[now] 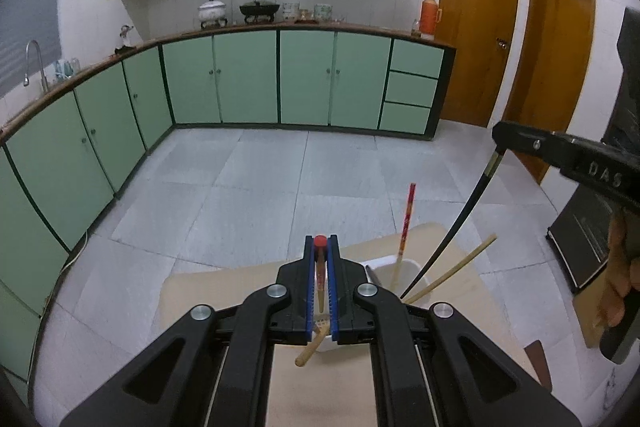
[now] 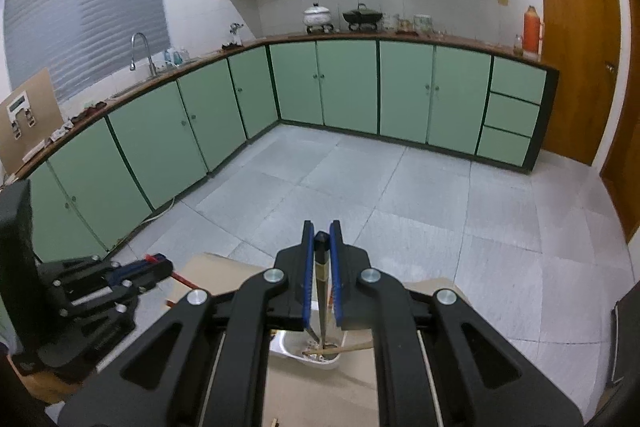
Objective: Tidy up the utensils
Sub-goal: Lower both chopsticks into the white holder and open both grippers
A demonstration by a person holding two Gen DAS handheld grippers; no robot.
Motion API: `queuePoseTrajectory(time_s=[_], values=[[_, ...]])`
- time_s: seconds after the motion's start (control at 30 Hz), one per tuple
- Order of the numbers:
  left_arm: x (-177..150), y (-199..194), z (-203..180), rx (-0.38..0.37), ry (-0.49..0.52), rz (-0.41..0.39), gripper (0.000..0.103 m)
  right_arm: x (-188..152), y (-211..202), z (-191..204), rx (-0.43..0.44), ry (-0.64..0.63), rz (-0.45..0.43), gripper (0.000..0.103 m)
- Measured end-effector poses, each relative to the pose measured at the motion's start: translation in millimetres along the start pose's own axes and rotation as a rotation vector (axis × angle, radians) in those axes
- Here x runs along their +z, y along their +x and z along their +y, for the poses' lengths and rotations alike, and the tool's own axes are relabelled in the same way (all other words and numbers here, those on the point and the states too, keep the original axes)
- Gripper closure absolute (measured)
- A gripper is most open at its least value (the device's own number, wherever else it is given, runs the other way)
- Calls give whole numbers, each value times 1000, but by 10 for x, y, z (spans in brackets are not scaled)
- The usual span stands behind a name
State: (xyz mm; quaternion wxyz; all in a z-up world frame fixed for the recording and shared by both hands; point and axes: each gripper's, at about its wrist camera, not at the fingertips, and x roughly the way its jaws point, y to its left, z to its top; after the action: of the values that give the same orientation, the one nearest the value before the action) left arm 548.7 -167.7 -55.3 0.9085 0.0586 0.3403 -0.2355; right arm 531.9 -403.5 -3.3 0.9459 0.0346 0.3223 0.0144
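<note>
My left gripper (image 1: 320, 247) is shut on a red-tipped chopstick (image 1: 320, 279) and holds it upright over the white holder (image 1: 412, 269). My right gripper (image 2: 321, 235) is shut on a black chopstick (image 2: 321, 291), whose lower end reaches into the white holder (image 2: 288, 345). In the left wrist view the right gripper (image 1: 500, 143) holds the black chopstick (image 1: 460, 223) slanting down into the holder. A red patterned chopstick (image 1: 406, 227) and a bamboo chopstick (image 1: 456, 267) stand in the holder. A wooden stick (image 1: 310, 349) lies below my left fingers.
The holder stands on a light wooden table (image 1: 192, 291). Grey tiled floor (image 1: 260, 187) lies beyond it, ringed by green cabinets (image 1: 248, 79). A black appliance (image 1: 584, 239) stands to the right. Wooden doors (image 1: 476, 39) are at the far right.
</note>
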Motion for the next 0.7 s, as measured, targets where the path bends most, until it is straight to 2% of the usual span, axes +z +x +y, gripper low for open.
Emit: queuePoseTrajectory(time_s=[0.17,0.27,0.4,0.47,0.5,0.57,0.7], values=[[-72,143,51,-12,-10,24,97,-100,245,-37,4,21,45,95],[-73,123,53,-18,-10,16,96,-149,233,-46,-4,26,39,85],[-95,-76,74,-34,-12,-13,85,-241,-4,-35,15,18,8,82],[-151,-257,89,-32,-2,-41,73,-374,-209,-49,16,-2,-14,82],[-204,-383,99,-27,4,-60,64,-465,-319,-47,8,-21,-27,82],[-349,-640,96,-22,14,-102,60,-764,-607,-32,11,-63,-69,81],[-809,-1095,133,3,12,-177,44,-1652,-1051,17,24,-118,-102,78]])
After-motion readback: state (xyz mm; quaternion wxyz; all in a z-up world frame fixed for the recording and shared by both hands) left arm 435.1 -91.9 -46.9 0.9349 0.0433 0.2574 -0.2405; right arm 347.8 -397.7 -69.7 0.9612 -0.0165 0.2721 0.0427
